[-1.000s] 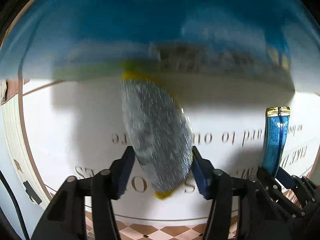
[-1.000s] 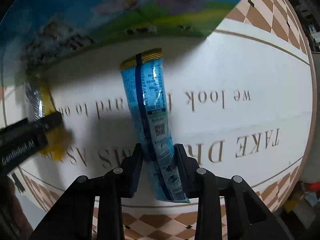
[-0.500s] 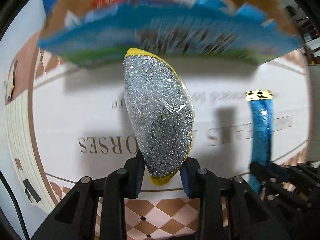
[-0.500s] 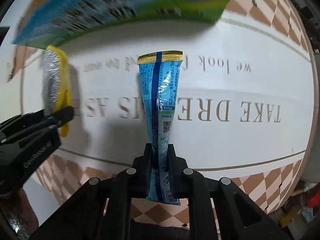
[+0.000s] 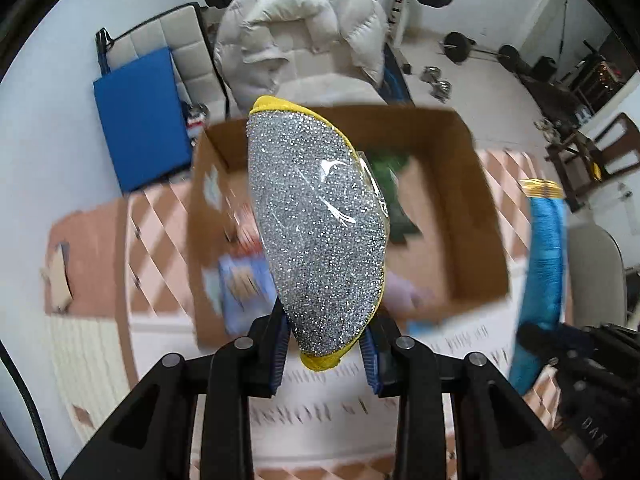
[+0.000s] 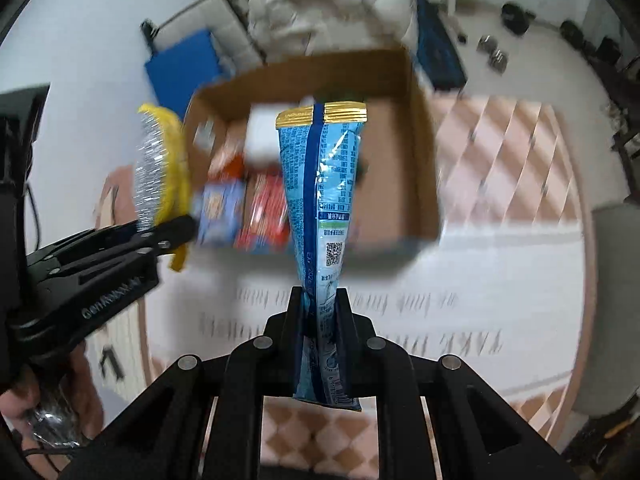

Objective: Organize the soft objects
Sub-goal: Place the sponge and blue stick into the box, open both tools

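Note:
My left gripper (image 5: pixel 325 346) is shut on a silver and yellow scouring sponge (image 5: pixel 316 232) wrapped in clear film, held up in front of an open cardboard box (image 5: pixel 476 208). My right gripper (image 6: pixel 320 312) is shut on a blue snack packet (image 6: pixel 320 200) with a gold top seal, also raised before the box (image 6: pixel 420 152). The sponge (image 6: pixel 160 168) and left gripper (image 6: pixel 176 236) show at the left of the right wrist view. The packet (image 5: pixel 546 256) shows at the right of the left wrist view.
The box holds several packets, among them a red one (image 6: pixel 264 212) and a blue one (image 6: pixel 218 212). It stands on a white round table with lettering (image 6: pixel 460 300). Behind are a white duvet (image 5: pixel 304 32), a blue mat (image 5: pixel 140 116) and barbell weights (image 5: pixel 460 44).
Both grippers have lifted and tilted up with their objects. The view went from the box's blue side wall close to the table to looking down into the open box.

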The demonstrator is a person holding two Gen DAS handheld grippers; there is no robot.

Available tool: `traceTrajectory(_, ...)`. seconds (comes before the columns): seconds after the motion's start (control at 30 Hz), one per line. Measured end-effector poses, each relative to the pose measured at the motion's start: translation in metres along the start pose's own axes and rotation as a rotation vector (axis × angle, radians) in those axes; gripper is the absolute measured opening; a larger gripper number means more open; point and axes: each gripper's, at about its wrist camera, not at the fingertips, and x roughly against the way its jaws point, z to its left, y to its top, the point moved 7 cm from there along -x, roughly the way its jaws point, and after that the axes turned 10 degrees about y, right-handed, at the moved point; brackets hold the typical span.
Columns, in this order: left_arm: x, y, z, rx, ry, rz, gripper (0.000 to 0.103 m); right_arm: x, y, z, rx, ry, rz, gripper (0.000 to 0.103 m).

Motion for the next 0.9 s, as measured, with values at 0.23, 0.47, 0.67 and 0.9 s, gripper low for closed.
traceTrajectory(0.23, -0.072, 0.071, 0.039, 0.046, 0.033, 0.135, 0.029, -0.049, 0.077, -0.009, -0.062, -0.083, 0.003, 0.015)
traceTrajectory(0.47, -0.126, 0.103, 0.053, 0.026, 0.113, 0.227, 0.029, -0.112, 0.111, -0.032, -0.108, -0.142, 0.076, 0.015)
traceTrajectory(0.67, -0.147, 0.112, 0.052, 0.017, 0.124, 0.264, 0.031, -0.14, 0.127, -0.044, -0.106, -0.201, 0.097, 0.015)
traceTrajectory(0.9, -0.152, 0.12, 0.061, 0.054, 0.12, 0.271, 0.038, -0.156, 0.134, -0.049, -0.097, -0.222, 0.143, 0.018)
